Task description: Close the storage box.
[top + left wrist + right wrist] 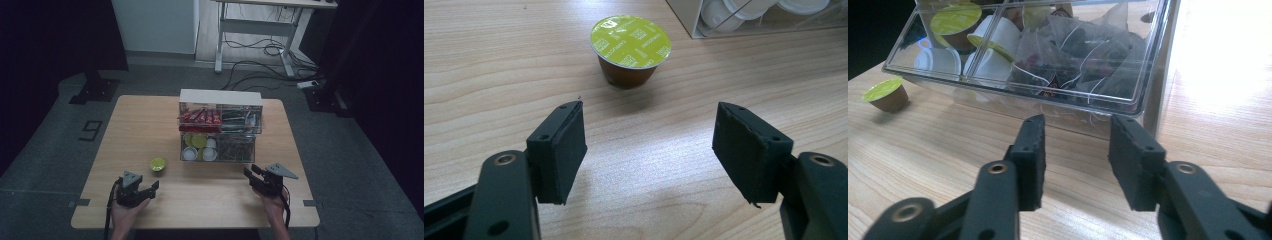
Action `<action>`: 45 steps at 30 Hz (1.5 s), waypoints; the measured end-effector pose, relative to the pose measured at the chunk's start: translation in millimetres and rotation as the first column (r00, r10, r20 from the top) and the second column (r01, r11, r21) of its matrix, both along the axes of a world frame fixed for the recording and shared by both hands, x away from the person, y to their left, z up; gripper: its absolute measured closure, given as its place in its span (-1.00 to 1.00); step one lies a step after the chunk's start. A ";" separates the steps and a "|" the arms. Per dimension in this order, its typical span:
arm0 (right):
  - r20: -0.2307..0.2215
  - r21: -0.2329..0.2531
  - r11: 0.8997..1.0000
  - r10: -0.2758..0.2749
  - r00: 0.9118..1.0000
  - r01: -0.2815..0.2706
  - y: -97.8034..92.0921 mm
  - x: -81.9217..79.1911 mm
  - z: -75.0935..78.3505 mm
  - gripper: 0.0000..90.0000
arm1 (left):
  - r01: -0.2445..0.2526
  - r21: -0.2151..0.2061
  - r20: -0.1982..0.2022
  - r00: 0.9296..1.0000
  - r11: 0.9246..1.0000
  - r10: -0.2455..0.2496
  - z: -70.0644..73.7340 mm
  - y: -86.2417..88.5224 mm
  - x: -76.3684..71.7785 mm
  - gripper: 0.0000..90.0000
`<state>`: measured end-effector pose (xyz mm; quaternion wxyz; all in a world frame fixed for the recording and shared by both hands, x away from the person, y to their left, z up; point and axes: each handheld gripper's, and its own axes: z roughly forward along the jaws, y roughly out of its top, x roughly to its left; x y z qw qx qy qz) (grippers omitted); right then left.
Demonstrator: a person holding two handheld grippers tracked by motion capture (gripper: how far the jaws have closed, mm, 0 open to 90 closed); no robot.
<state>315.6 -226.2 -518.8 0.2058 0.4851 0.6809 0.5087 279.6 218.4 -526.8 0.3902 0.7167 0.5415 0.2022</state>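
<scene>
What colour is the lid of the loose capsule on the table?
Lime green with small printed logos, on the capsule; clearest in the left gripper view.

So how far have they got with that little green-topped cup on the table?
Barely begun, by the look of it. The green-lidded capsule stands alone on the table, outside the clear organizer, where similar capsules already sit in a compartment. In hand: the left gripper faces the capsule with its jaws open, not touching it. The right gripper waits open by the organizer. Left, probably: gripping the capsule and moving it.
</scene>
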 end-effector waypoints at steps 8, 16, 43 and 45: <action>0.026 -0.032 0.999 -0.021 0.999 0.022 -9.9 -11.9 1.0 0.04 | 0.008 0.004 0.000 1.000 1.000 -0.008 1.1 -1.1 -1.1 -0.34; 0.017 -0.051 0.997 -0.061 0.998 0.062 -41.0 -29.9 -6.6 0.02 | 0.023 0.018 -0.014 1.000 1.000 -0.023 -1.4 -3.5 0.5 -0.34; -0.039 -0.091 0.991 -0.104 0.994 0.100 -78.1 -40.7 -32.1 -0.06 | 0.043 0.046 -0.056 0.998 0.998 -0.040 -11.8 -5.2 3.1 -0.35; -0.033 -0.091 0.990 -0.107 0.994 0.104 -76.9 -39.3 -31.9 -0.07 | 0.043 0.046 -0.058 0.997 0.998 -0.040 -11.4 -4.1 3.4 -0.35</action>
